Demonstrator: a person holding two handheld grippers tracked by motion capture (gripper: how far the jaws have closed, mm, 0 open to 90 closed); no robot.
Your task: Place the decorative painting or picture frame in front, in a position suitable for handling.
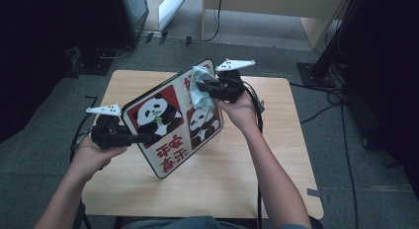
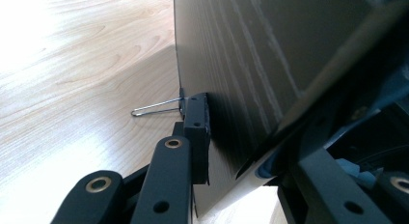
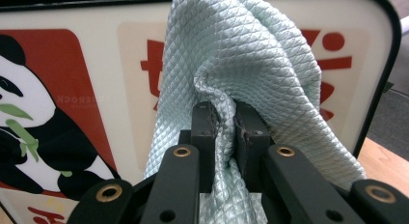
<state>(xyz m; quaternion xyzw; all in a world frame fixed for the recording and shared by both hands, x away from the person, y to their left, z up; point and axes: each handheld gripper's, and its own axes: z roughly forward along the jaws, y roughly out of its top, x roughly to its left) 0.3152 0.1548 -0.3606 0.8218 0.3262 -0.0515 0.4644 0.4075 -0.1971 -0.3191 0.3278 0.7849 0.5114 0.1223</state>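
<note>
A: So, where does it stand?

B: Left tool (image 1: pixel 143 138) is clamped on the left edge of the panda board (image 1: pixel 170 121), holding it tilted up with its lower corner down at the table (image 1: pixel 232 184). From the left tool's own camera, one jaw pad lies flat on the board's dark back and a wire stand pokes out behind it.

A: And the other?

B: Right tool (image 3: pixel 224 132) is pinching a pale green cloth (image 3: pixel 241 60) between its jaws, bunched against the board's top right corner, over the red lettering.

A: What worries you?

B: The grip is on one edge only. I'd judge a hard wipe at the far corner could twist the board round in the jaws or slide it out, and it would drop on the table.

A: The cloth?

B: Only a fold is caught. Dragging it over the rim might pull it free.
</note>
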